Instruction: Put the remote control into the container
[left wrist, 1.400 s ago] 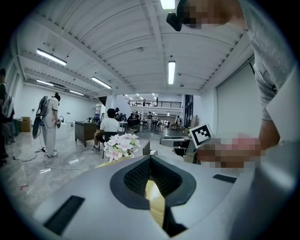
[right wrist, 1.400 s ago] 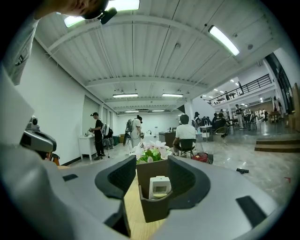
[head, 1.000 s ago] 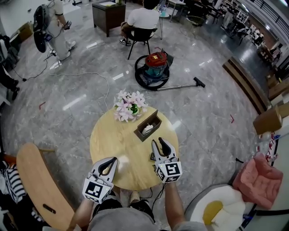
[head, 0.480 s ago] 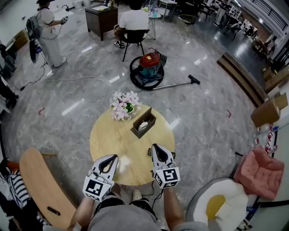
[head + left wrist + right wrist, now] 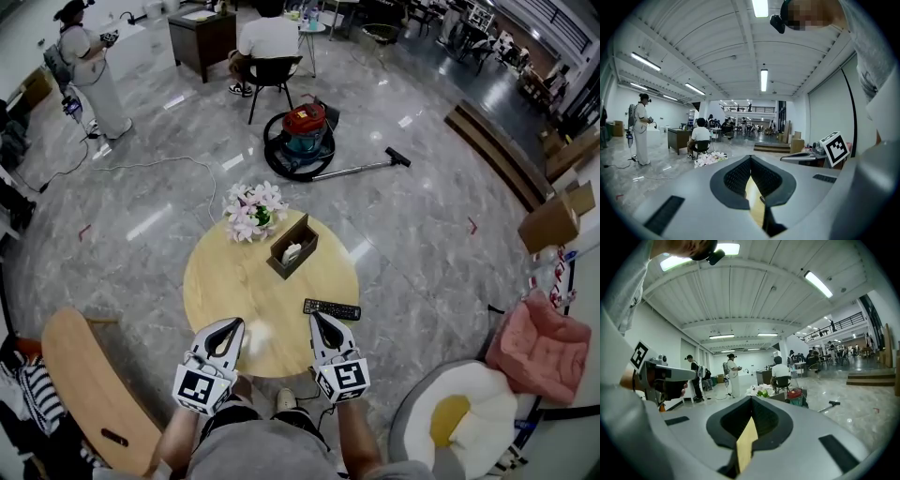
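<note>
The black remote control [image 5: 332, 309] lies flat on the round wooden table [image 5: 225, 281], near its right front edge. The container [image 5: 292, 247], a brown open box with something white inside, stands further back near the table's middle. My right gripper [image 5: 318, 322] hovers over the table's front edge, just left of and nearer than the remote, apart from it. Its jaws have just been closing with nothing between them and are shut. My left gripper [image 5: 231, 326] is shut too, empty, over the front left of the table. Both gripper views show closed jaws with only a strip of tabletop between the pads.
A bunch of pale flowers [image 5: 251, 211] sits at the table's far edge. A red vacuum cleaner [image 5: 306, 136] with its hose lies on the floor beyond. A curved wooden chair [image 5: 89, 384] is at the left, a white and yellow seat [image 5: 450, 422] at the right. People stand and sit in the background.
The right gripper's jaws went from open to shut and it drew back toward me. The remote, earlier partly under that gripper, now shows whole on the table. The left gripper rose slightly.
</note>
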A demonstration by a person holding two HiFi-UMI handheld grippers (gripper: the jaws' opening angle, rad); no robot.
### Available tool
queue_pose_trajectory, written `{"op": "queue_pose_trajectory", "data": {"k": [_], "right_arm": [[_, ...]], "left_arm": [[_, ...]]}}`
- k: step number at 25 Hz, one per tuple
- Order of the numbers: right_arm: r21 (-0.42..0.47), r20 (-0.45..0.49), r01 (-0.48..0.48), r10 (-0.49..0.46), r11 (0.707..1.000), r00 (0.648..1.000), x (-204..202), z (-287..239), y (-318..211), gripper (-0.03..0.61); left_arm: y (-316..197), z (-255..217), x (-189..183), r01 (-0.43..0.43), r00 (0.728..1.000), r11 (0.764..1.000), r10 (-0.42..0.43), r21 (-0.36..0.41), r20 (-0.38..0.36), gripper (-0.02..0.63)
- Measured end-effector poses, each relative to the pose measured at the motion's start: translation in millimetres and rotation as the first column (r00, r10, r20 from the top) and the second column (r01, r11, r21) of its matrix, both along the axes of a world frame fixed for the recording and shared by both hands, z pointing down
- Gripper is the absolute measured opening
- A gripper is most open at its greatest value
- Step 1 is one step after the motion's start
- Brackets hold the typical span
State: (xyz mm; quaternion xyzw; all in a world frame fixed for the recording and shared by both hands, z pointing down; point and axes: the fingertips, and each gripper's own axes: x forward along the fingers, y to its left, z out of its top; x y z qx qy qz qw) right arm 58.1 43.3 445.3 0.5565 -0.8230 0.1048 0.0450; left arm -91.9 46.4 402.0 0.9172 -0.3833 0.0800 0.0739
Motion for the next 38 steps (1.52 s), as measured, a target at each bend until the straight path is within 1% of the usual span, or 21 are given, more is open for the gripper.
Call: {"op": "queue_pose_trajectory", "data": {"k": [5,11,16,21,28,34,38], "right_arm": [[-0.022,0.032,-0.016,0.017,1.0,0.999,0,4,14,0.008],[-0.012,0.033,-0.009,0.01,1.0,0.999,3,-1,14,0.008],[-0.015,0.032,-0.015,0.015,1.0,0.999,6,1,15,0.008],[-0.013,0.031,-0.022,0.023,1.0,0.999,16,-4,21,0.008],[0.03,0.017,-0.049,0.049,0.998,0.999,48,-23,43,0.008],[0.059,0.014,-0.074,0.073,0.996,0.997,87,-37,81,0.008],[0.075,0.022,-0.087,0.085,0.993,0.996,112,-47,111,0.008]], "left_arm": [[4,4,1,0.0,1.0,1.0,0.0,-0.016,-0.014,0.006],[9,7,5,-0.022,1.0,1.0,0.022,-0.021,0.002,0.006],[6,7,11,-0.021,1.0,1.0,0.021,-0.017,-0.019,0.006],[8,1,22,-0.034,0.999,0.999,0.034,-0.006,-0.014,0.006],[29,-13,51,-0.043,0.999,0.999,0.043,0.025,-0.03,0.006],[68,-26,81,-0.052,0.998,0.997,0.053,0.057,-0.02,0.006],[95,-33,100,-0.045,0.998,0.997,0.048,0.063,-0.041,0.006]]}}
